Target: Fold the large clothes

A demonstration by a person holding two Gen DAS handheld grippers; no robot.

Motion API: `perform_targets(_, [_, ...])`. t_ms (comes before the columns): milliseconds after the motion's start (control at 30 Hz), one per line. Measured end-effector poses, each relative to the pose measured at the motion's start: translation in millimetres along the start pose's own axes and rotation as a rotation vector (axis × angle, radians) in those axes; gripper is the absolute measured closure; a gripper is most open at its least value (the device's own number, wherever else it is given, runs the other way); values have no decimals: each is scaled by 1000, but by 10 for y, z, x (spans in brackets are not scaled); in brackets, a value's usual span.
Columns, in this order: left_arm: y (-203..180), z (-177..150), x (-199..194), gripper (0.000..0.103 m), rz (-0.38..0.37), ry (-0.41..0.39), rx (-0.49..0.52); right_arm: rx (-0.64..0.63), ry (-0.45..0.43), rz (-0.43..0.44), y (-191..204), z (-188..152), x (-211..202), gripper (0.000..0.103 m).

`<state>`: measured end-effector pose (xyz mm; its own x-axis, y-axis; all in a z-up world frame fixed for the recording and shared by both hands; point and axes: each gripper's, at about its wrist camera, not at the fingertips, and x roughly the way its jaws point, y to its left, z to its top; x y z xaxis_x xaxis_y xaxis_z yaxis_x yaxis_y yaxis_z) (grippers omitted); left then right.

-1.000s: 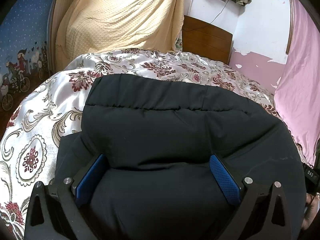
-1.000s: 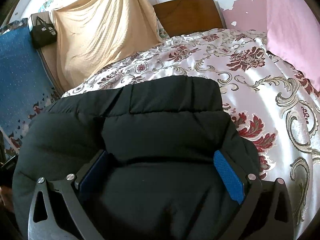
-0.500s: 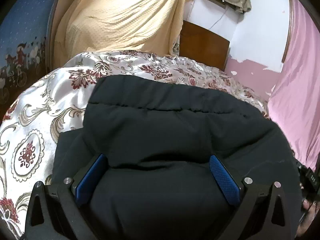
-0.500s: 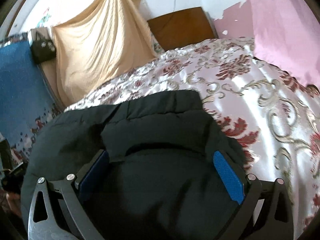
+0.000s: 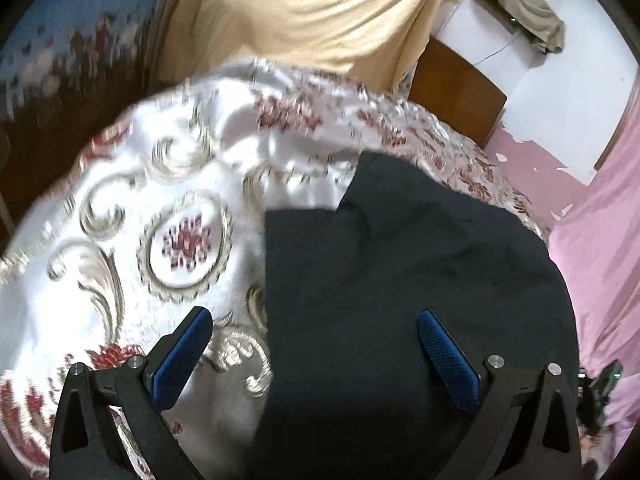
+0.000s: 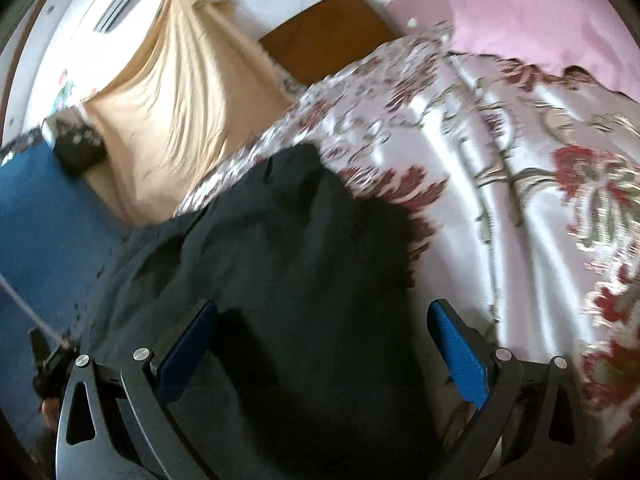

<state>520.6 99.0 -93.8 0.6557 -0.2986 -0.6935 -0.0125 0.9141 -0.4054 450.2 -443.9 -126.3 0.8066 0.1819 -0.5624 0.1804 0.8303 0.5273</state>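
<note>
Left gripper [image 5: 312, 344]: jaws wide apart, nothing clamped; blue textured pads [image 5: 182, 354] show full faces.
Between left jaws: straight side edge of the black padded jacket [image 5: 400, 272] runs down the gap, jacket under the right pad, bare cover under the left pad.
Right gripper [image 6: 320, 340]: jaws wide apart, holding nothing.
Between right jaws: jacket fills most of the gap; its edge falls just inside the right pad.
Contact: cannot tell whether either gripper touches the cloth or hovers above it; both views blurred.
Jacket position: lying folded on the shiny white bedcover with red flowers and gold scrolls [image 5: 132, 240], ahead of and beneath both sets of jaws.
Step in hand (judgement): fold appears laid down, grippers free to re-grip at the sides.
Doing it well: take each side edge deep between the pads, both layers together; padded cloth will spring back, so press it flat after folding.
Edges: top fold line beyond the jaws, uneven.
Open room: broad bare cover outward of each gripper; pink sheet [image 6: 520, 4] and wooden headboard [image 6: 328, 40] well beyond.
</note>
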Motion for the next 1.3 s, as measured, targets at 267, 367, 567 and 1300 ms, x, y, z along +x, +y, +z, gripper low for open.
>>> perform_targets(267, [138,-101,222,0,-203,65,1,69,51,41,-165,50,138,1])
perform_targets(367, [141,-102,268,0,-279,99,30,86,104,78,-222,91,226,1])
perform_targets(567, [131,-69,333,0,-357,143,66,17,301,154,-342,352,452,1])
perform_targets(1300, [25,25,498,0,-346,194,110,-50,449,388,-84,370,1135,1])
